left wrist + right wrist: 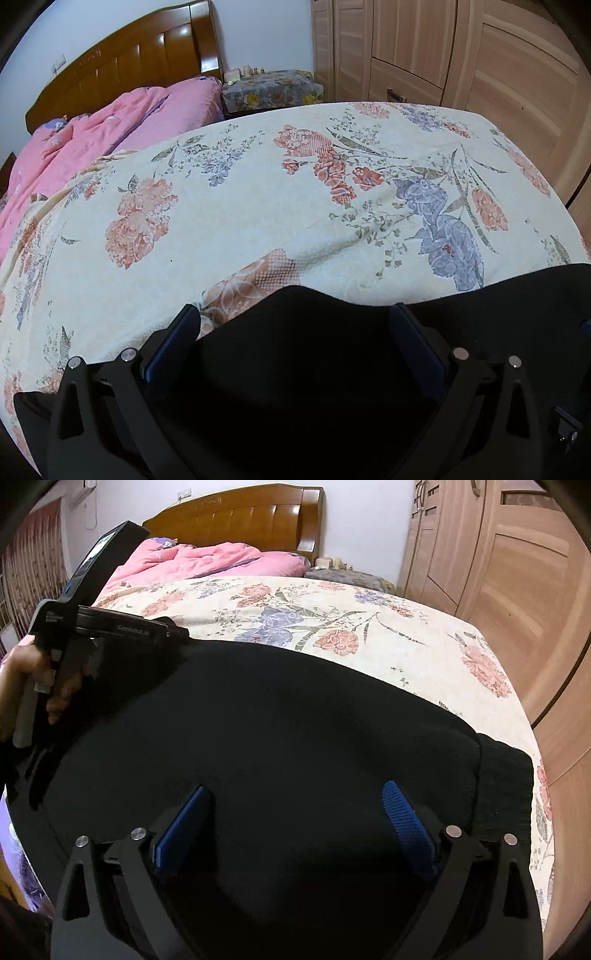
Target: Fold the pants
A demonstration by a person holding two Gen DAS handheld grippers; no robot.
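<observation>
Your black pants (258, 746) lie spread on the bed (369, 627), on its floral sheet, filling the lower two thirds of the right wrist frame. Their long axis runs from the left edge of that frame across to the lower right, where a ribbed band ends them.

Your right hand-held gripper (295, 816) sits over the middle of the cloth with its blue pads (406, 823) well apart and nothing between them but flat fabric below.

Your left hand-held gripper (295, 328) is also spread apart, at the far edge of the pants, which humps up between its fingers at the bottom of the left wrist frame. From the right wrist view, that left tool stands at the upper left, so it is nearer the left end and your right nearer the banded end. Any fold would likely travel along that left-to-right line.
</observation>
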